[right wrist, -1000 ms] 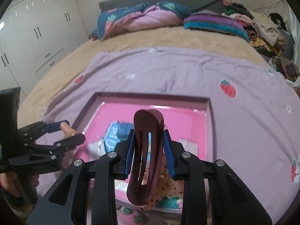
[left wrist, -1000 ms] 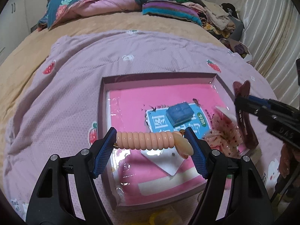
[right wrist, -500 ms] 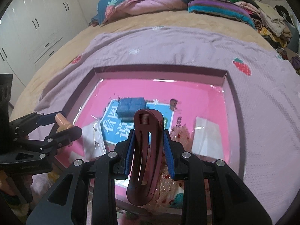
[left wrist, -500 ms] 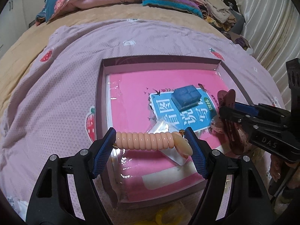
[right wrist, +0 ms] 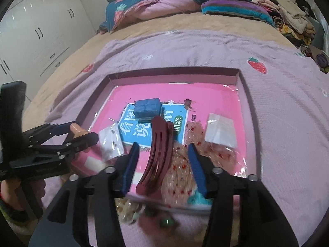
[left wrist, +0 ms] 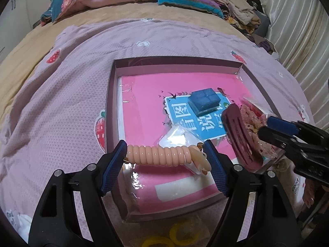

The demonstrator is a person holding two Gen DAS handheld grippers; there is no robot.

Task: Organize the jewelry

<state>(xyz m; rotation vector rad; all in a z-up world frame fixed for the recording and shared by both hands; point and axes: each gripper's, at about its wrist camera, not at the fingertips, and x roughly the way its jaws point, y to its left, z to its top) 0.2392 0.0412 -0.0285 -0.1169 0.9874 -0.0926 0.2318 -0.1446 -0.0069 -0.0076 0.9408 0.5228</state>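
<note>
1. A lilac blanket [left wrist: 82, 78] with strawberry prints covers the bed.
2. A shallow box [right wrist: 244, 94] lies on the blanket, lined with a pink book [right wrist: 205, 96] in shiny wrap.
3. The left gripper [left wrist: 165, 157] hovers over the box's near left corner, clamped end to end on a peach coil hair tie [left wrist: 160, 156].
4. The right gripper [right wrist: 163, 160] hangs over the near right of the box; its jaws have just been opening and stand clear of the maroon hair clip [right wrist: 158, 154], which lies tilted between them on a sequinned bow [right wrist: 181, 177].
5. A blue jewelry box [right wrist: 147, 106] sits mid-book, far of the clip.
6. A clear bag [right wrist: 221, 130] lies right of the bow; another [right wrist: 111, 140] lies left, just beside the left gripper.
</note>
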